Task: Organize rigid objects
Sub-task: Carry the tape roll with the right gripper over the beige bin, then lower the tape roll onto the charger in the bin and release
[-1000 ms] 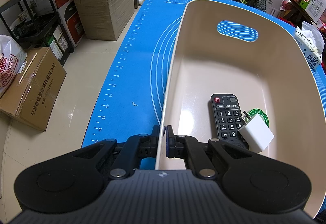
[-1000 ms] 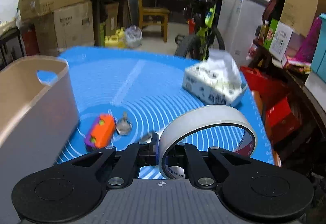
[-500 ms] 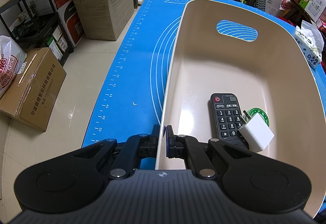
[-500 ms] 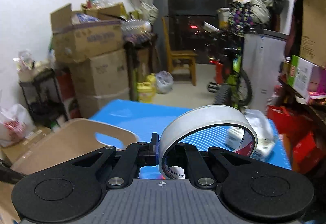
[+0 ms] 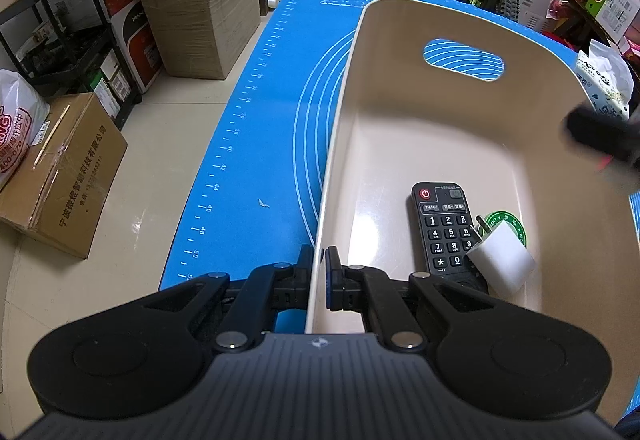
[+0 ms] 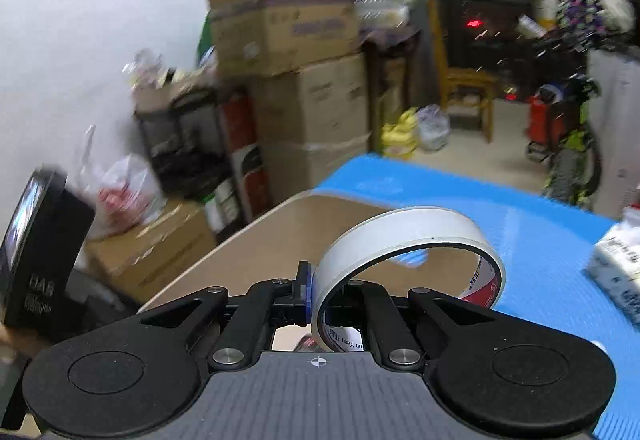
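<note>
At far right of the left wrist view, a dark blurred shape [image 5: 604, 137] cannot be identified. Only this view shows the bin's [image 5: 400, 143] smooth beige interior, holding a black remote [image 5: 442, 230] and a white charger cube [image 5: 502, 266] on the blue mat [image 5: 256, 143]; the left tool [image 5: 319, 282] pinches the near wall. Right wrist view, motion-blurred: right tool [image 6: 318, 298] clamped on a white tape roll [image 6: 404, 236] above the bin.

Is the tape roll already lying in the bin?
No, the tape roll is clamped in the right claw above the bin, which holds only a remote and a white charger.
</note>
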Available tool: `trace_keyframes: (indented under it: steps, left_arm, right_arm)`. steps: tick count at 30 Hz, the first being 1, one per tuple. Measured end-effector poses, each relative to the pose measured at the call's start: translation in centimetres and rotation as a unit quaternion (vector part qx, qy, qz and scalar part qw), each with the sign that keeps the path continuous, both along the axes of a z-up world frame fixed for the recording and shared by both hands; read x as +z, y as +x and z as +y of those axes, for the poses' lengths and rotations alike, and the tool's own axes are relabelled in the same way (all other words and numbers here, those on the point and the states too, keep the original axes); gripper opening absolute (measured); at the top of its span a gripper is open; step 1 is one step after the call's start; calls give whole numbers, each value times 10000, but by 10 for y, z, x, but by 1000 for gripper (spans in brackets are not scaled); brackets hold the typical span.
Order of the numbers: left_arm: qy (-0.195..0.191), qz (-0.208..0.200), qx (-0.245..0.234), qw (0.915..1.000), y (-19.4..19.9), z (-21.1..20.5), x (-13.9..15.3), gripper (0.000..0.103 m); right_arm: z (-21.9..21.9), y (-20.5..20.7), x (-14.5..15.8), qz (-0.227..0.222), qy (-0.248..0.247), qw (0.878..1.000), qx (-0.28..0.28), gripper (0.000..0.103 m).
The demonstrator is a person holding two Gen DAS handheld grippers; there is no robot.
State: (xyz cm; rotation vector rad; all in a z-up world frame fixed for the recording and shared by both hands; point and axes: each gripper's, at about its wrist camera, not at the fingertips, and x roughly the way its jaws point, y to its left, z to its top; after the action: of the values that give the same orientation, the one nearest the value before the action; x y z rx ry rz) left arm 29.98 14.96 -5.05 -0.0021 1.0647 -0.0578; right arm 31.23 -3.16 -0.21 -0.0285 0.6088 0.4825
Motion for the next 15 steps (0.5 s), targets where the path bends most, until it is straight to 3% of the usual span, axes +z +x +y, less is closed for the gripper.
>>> trace_keyframes:
  steps: [10,13,15]
  left_arm:
    - [33,1,-7,10000,0,-1,0,7]
    - [45,2,-8,10000,1,-2,0,7]
    - [47,1,-8,10000,1,-2,0,7]
  right_arm:
    - [35,3,-38,996,-539,9916,620,20]
    - [34,2,-42,1153,-670,9890,637,30]
    - [33,0,-44,1198,-714,9883,617,42]
